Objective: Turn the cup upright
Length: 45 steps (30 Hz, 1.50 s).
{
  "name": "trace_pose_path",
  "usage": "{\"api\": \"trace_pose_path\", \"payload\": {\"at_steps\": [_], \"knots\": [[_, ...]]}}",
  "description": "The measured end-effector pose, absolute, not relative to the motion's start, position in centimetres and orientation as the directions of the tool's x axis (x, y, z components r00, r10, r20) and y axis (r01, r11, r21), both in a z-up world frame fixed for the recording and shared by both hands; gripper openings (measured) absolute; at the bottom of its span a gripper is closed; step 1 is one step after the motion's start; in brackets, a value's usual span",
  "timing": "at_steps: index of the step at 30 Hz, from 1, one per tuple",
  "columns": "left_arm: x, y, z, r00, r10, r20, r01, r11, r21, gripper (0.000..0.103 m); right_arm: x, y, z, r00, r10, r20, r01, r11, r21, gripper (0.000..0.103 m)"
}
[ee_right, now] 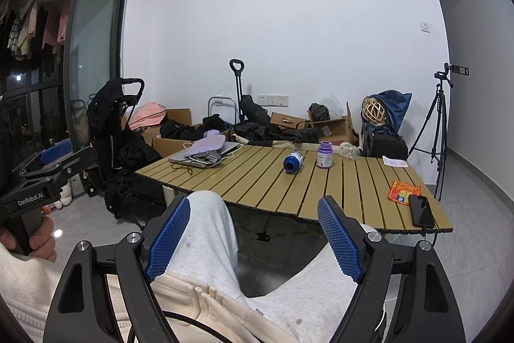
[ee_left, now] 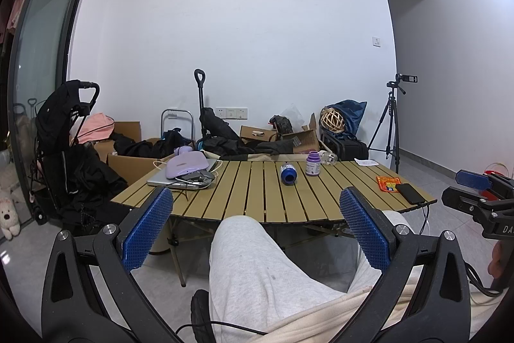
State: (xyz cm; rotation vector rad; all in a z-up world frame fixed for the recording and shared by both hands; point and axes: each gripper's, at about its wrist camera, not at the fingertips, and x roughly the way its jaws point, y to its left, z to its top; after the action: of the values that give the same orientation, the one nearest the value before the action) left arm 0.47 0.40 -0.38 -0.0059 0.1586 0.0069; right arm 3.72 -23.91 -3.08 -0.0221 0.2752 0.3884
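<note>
Both claws are held low over the seated person's lap, well short of the table, and neither has anything in it. The left gripper (ee_left: 255,229) has its jaws spread wide, the blue ridged pads (ee_left: 146,232) standing apart with a grey-trousered knee (ee_left: 253,253) showing between them. The right gripper (ee_right: 253,238) is likewise spread wide and empty, its blue pads (ee_right: 168,238) framing the same grey trousers (ee_right: 208,233). The cup (ee_left: 287,173), a blue one with a white band, lies on its side on the slatted wooden table (ee_left: 244,198), ahead of and above the left gripper's opening and a little toward its right finger, its dark mouth turned toward the person. From the right gripper the cup (ee_right: 293,162) also lies ahead, roughly in line with the gap between the fingers, well apart from them. Just to the right of the cup stands a purple bottle (ee_left: 313,163), upright, close to it but not touching. Beyond the left finger of the left gripper, at the far left corner of the table, a lilac case (ee_left: 188,164) rests on a laptop (ee_left: 175,182) with white cables about it. Out past the right finger, near the table's right edge, an orange packet (ee_left: 388,183) lies just beside a black phone (ee_left: 410,193). A tripod (ee_left: 390,124) stands on the floor beyond the table's right end.
</note>
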Motion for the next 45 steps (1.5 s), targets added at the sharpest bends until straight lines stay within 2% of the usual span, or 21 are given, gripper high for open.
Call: {"api": "trace_pose_path", "payload": {"at_steps": [19,23,27,34,45], "knots": [[0.9,0.7,-0.1,0.988,0.003,-0.155,-0.004,1.000,-0.012,0.103,3.8,-23.9,-3.1,0.887,0.376,-0.268,-0.382,0.924,0.033,0.086],[3.0,1.3,0.3,0.983,0.005,-0.183,-0.007,1.000,-0.009,0.103,5.9,-24.4,-2.9,0.873,0.375,-0.312,-0.388,0.921,0.024,0.086],[8.2,1.7,0.0,0.969,0.037,-0.243,-0.027,0.999,0.044,0.103,11.0,-25.4,-2.7,0.852,0.375,-0.365,-0.399,0.917,0.010,0.086],[23.5,2.6,-2.4,0.887,0.050,-0.458,-0.059,0.998,-0.005,0.103,24.1,-25.7,-4.8,0.774,0.378,-0.508,-0.413,0.909,0.048,0.086],[40.4,1.0,-5.8,0.815,-0.014,-0.579,-0.028,0.998,-0.064,0.103,41.9,-23.8,-8.2,0.712,0.363,-0.602,-0.393,0.915,0.087,0.086]]}}
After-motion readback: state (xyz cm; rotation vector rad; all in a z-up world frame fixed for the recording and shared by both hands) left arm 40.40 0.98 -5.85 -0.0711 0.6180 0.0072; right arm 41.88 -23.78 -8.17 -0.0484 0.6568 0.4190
